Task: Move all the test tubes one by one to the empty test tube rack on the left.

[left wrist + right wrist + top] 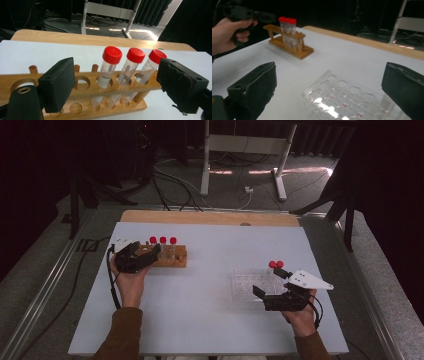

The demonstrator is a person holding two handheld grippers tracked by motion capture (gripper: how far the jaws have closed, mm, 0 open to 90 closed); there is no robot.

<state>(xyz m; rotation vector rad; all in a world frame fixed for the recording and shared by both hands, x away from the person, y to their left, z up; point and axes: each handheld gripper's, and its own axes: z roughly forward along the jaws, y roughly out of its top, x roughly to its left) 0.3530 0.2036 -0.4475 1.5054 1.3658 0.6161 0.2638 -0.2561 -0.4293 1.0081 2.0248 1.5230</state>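
Note:
A wooden tube rack stands at the table's left with three red-capped tubes upright in it. My left gripper is at the rack's left end, open. In the left gripper view its jaws stand wide on either side of the tubes and the rack, touching neither; the leftmost cap looks blurred. At the right lies a clear plastic rack with two red-capped tubes at its far corner. My right gripper hovers open over it, nothing between its pads.
The white tabletop ends in a wooden strip at the far side. Beyond it are the floor, loose cables and a white table frame. A hand holding the other gripper appears far left in the right gripper view.

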